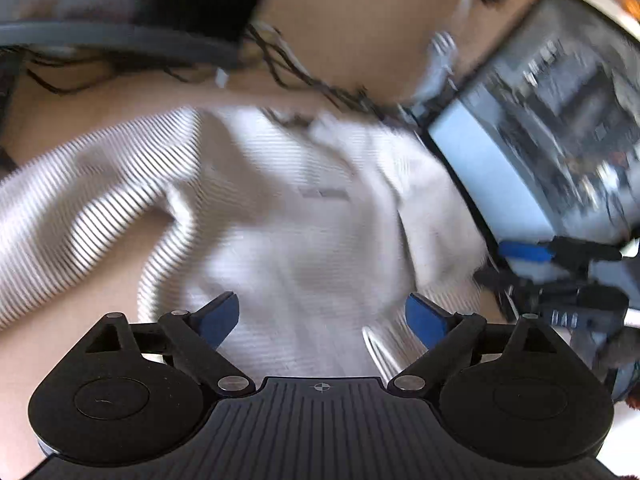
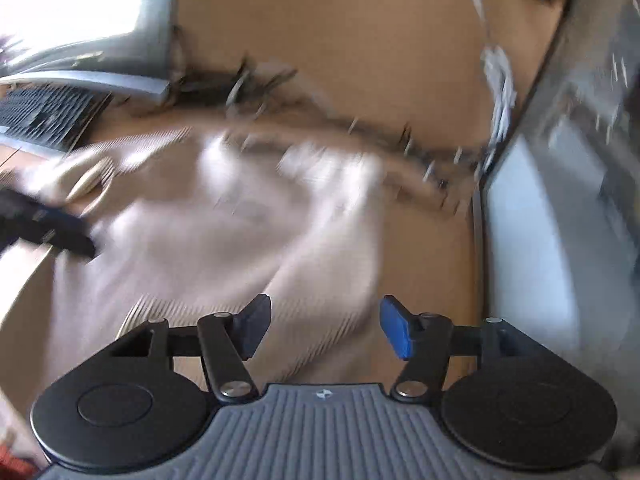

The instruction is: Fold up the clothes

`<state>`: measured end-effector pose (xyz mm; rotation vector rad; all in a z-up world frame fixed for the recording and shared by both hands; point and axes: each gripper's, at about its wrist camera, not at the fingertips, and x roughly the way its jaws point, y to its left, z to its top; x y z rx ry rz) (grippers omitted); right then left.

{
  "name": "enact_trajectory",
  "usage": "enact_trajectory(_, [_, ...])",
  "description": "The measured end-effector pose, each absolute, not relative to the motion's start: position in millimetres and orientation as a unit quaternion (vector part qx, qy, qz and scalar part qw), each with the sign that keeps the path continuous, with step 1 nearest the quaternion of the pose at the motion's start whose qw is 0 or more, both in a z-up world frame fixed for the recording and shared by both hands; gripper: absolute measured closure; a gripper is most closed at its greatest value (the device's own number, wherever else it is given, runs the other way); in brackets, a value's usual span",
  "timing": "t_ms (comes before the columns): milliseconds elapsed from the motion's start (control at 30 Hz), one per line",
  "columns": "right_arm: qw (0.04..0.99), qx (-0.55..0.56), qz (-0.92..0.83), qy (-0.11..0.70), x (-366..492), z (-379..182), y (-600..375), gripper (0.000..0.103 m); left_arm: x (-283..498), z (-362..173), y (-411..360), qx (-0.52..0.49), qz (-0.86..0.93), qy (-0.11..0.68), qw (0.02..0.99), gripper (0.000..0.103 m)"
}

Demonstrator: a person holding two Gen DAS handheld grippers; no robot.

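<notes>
Garment (image 1: 280,208): one white top with fine grey horizontal stripes, ribbed look. It lay spread but rumpled on the tan worktop (image 1: 352,20), not folded flat. A small grey label sat near mid-chest. One striped sleeve trailed off toward the left edge of the left wrist view, creased and partly doubled over. The right side was bunched in soft folds; both views were motion-blurred

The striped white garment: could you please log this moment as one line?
striped white ribbed garment: rumpled on tan table | left hand-held gripper: open above it | right hand-held gripper: open, empty
</notes>
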<state>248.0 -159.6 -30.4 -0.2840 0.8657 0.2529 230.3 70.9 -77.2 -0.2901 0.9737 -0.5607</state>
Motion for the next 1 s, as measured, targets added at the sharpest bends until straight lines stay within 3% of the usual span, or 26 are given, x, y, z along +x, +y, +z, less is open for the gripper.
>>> enact_trajectory(133, [0.879, -0.137, 0.114, 0.442, 201, -54, -164, 0.047, 210, -82, 70, -0.102, -0.265, 0.478, 0.831, 0.009])
enact_trajectory(367, [0.861, -0.26, 0.097, 0.426, 104, -58, -174, 0.047, 144, -52, 90, 0.051, -0.295, 0.442, 0.846, 0.005])
enact_trajectory(467, [0.86, -0.299, 0.062, 0.408, 86, -83, -163, 0.047, 122, -55, 91, 0.068, -0.322, 0.451, 0.83, 0.005])
enact_trajectory(533, [0.871, -0.303, 0.044, 0.385, 88, -88, -156, 0.058, 112, -57, 91, 0.072, -0.331, 0.456, 0.823, 0.005])
enact_trajectory(567, [0.883, -0.284, 0.033, 0.372, 93, -80, -153, 0.08, 107, -59, 91, 0.075, -0.335, 0.458, 0.82, 0.005])
enact_trajectory(600, [0.895, -0.264, 0.023, 0.359, 97, -72, -151, 0.087, 102, -59, 90, 0.078, -0.339, 0.46, 0.817, 0.005])
enact_trajectory(733, [0.922, -0.213, -0.006, 0.324, 111, -37, -154, 0.087, 95, -62, 91, 0.117, -0.285, 0.443, 0.842, 0.005])
enact_trajectory(1000, [0.901, -0.255, -0.007, 0.351, 103, -90, -174, 0.081, 116, -58, 131, 0.175, -0.042, 0.405, 0.896, 0.005])
